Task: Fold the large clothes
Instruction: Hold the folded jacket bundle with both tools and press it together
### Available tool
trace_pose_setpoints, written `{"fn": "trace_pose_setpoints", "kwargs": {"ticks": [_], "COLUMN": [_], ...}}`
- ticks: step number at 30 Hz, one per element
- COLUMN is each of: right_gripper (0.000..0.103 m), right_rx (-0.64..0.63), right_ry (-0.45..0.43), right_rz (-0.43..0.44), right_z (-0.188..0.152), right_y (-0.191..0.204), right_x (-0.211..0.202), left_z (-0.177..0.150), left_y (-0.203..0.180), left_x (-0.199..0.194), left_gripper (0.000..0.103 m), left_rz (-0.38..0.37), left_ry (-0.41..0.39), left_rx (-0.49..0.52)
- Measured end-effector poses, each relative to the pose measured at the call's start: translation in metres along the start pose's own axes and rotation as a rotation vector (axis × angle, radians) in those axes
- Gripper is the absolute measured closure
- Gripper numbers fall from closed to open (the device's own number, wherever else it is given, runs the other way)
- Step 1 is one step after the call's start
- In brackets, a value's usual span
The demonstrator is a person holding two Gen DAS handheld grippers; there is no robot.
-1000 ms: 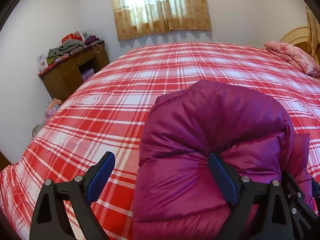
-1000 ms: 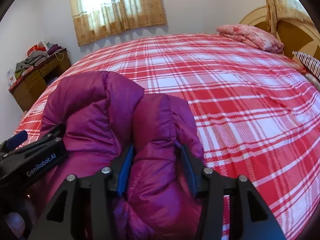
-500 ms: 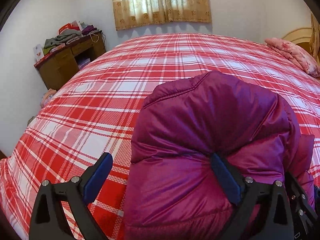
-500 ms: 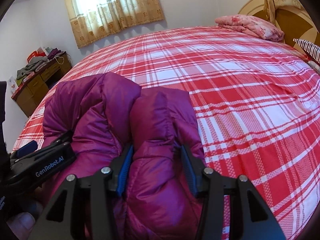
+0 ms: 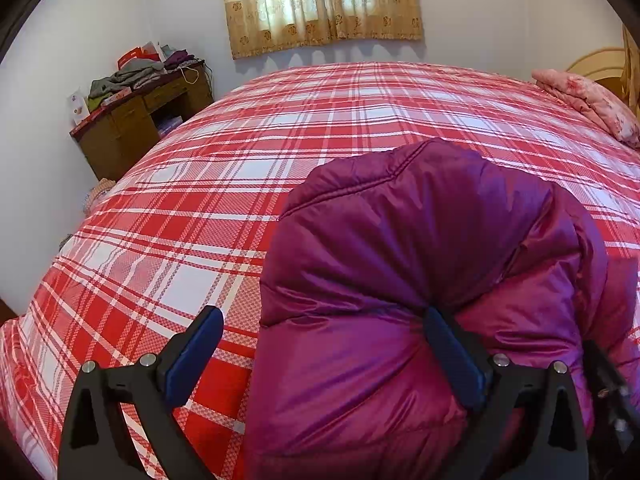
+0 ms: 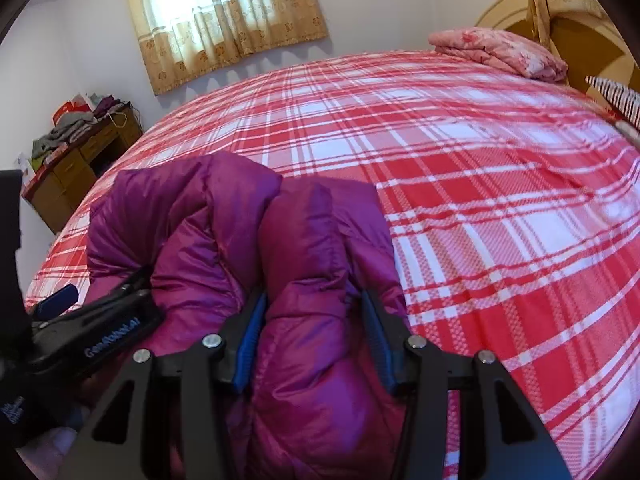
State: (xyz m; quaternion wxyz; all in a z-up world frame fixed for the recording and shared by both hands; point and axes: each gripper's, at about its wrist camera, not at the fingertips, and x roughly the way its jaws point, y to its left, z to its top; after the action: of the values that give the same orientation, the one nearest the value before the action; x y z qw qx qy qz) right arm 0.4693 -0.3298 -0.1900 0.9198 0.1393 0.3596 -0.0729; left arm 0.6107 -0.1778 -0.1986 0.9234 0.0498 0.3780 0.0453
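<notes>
A puffy magenta down jacket [image 5: 420, 220] lies bundled on the red plaid bed [image 5: 200, 184] near its front edge. My left gripper [image 5: 323, 316] stands wide open at the bundle's left side. Its left pad [image 5: 196, 352] hangs free over the bedspread, and the right pad [image 5: 452, 356] is sunk into the fabric. In the right wrist view my right gripper [image 6: 314, 298] is shut on a thick fold of the jacket [image 6: 192, 216], both blue pads pressing it. The left gripper [image 6: 98, 288] shows there at the lower left, beside the bundle.
A wooden desk [image 5: 136, 128] piled with clothes stands by the far left wall. A folded pink blanket [image 6: 500, 52] lies at the bed's far right by the headboard [image 6: 580, 40], with a striped cloth [image 6: 616, 96] beside it. A curtained window [image 5: 320, 0] faces me.
The left gripper's jaws have spread a little wider, the left pad standing further from the jacket. The right gripper's hold on the fold looks the same.
</notes>
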Motion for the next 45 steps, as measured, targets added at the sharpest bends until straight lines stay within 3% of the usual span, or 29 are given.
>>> {"fn": "trace_pose_setpoints", "kwargs": {"ticks": [3,6,8,9,13,16,20,29,45], "right_gripper": [0.054,0.06,0.067,0.079,0.084,0.088,0.088,0.089,0.089], "right_rx": [-0.027,-0.045,-0.051,-0.067,-0.059,-0.042,-0.032,0.003,-0.019], "right_ry": [-0.059,-0.08,-0.101,-0.104,-0.033,-0.029,-0.023,-0.002,0.025], "right_rz": [-0.044,-0.033,-0.008,0.021,0.048,0.044,0.058,0.091,0.056], "right_z": [0.013,0.031,0.038,0.039,0.026,0.016,0.013,0.009,0.009], "right_y": [0.01,0.021,0.024,0.026,0.015,0.006,0.001,-0.006,-0.001], "right_x": [-0.02,-0.031,-0.032,-0.028,0.003,0.011,0.013,0.018,0.026], "left_z": [0.0,0.001,0.007,0.013,0.027,0.027,0.017,0.014,0.012], "left_y": [0.0,0.001,0.005,0.012,0.03,0.022,0.024,0.014,0.013], "left_x": [0.0,-0.002,-0.01,-0.017,-0.032,0.004,0.013,0.018,0.023], "left_gripper": [0.002,0.002,0.002,0.002,0.002,0.002,0.001,0.001,0.001], "left_rz": [0.001,0.002,-0.013,-0.024,-0.095,-0.075,-0.104,-0.051,-0.048], "left_ry": [-0.001,-0.005,-0.004,-0.014,-0.09,0.049,0.035,0.031,0.047], "left_rx": [0.0,0.001,-0.005,-0.043,-0.145,-0.114,-0.158,-0.116,-0.111]}}
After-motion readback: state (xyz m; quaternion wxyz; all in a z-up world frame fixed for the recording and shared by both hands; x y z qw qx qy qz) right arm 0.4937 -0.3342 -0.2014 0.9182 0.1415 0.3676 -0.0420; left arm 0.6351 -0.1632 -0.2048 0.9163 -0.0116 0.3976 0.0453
